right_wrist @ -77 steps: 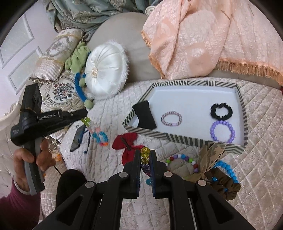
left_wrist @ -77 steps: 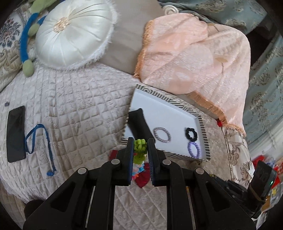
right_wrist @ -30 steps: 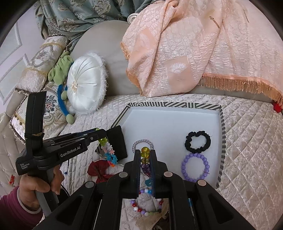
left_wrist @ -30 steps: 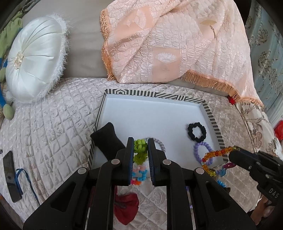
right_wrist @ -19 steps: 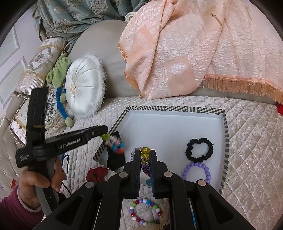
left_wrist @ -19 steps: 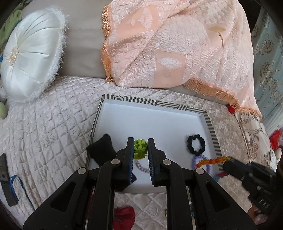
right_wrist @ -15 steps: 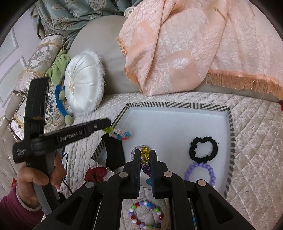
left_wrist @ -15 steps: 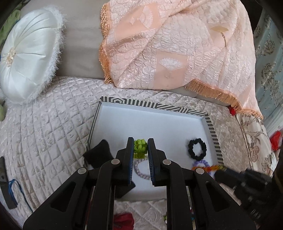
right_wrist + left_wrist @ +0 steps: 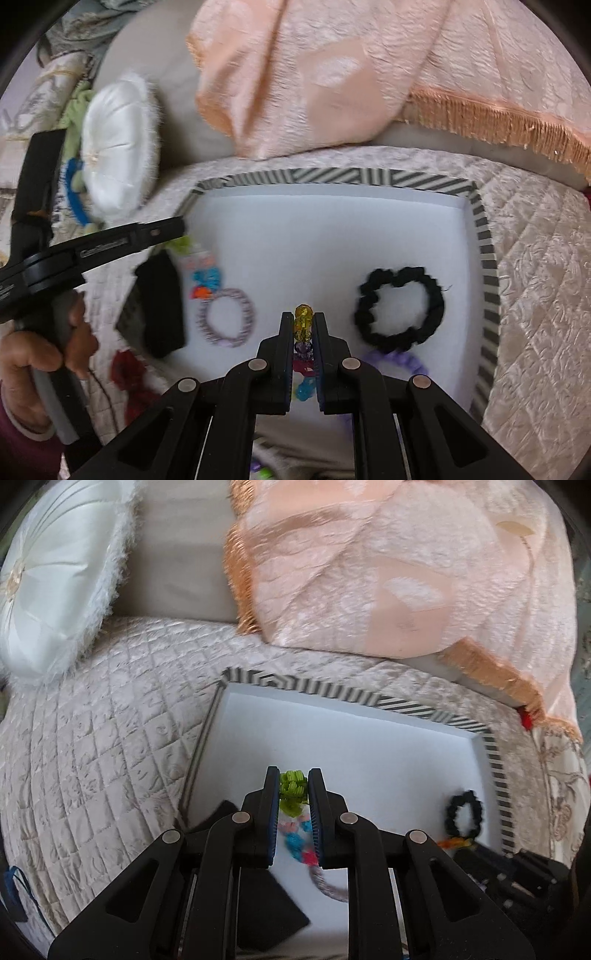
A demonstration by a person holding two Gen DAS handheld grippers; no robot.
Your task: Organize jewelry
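My left gripper [image 9: 293,775] is shut on a flower-bead bracelet [image 9: 291,788] whose green end sits between the pads, with its pink, blue and red beads dangling over the white tray [image 9: 351,738]. In the right wrist view the same left gripper [image 9: 177,230] hangs over the tray's [image 9: 332,177] left side. My right gripper [image 9: 303,317] is shut on a clear-bead bracelet [image 9: 303,321], yellow bead on top, above the tray's middle. In the tray lie a black scrunchie [image 9: 400,308], a pale purple-speckled bracelet [image 9: 229,317], a purple bead bracelet [image 9: 402,360] and a black pouch [image 9: 159,299].
The tray sits on a quilted beige bedspread [image 9: 92,738]. A peach fringed cloth [image 9: 388,561] and a round white cushion [image 9: 48,576] lie behind it. A red bow [image 9: 129,373] lies left of the tray's near edge. A hand [image 9: 33,354] holds the left gripper.
Both grippers have moved forward and down over the tray, each with its bracelet still in its jaws. The tray now looks larger in both views.
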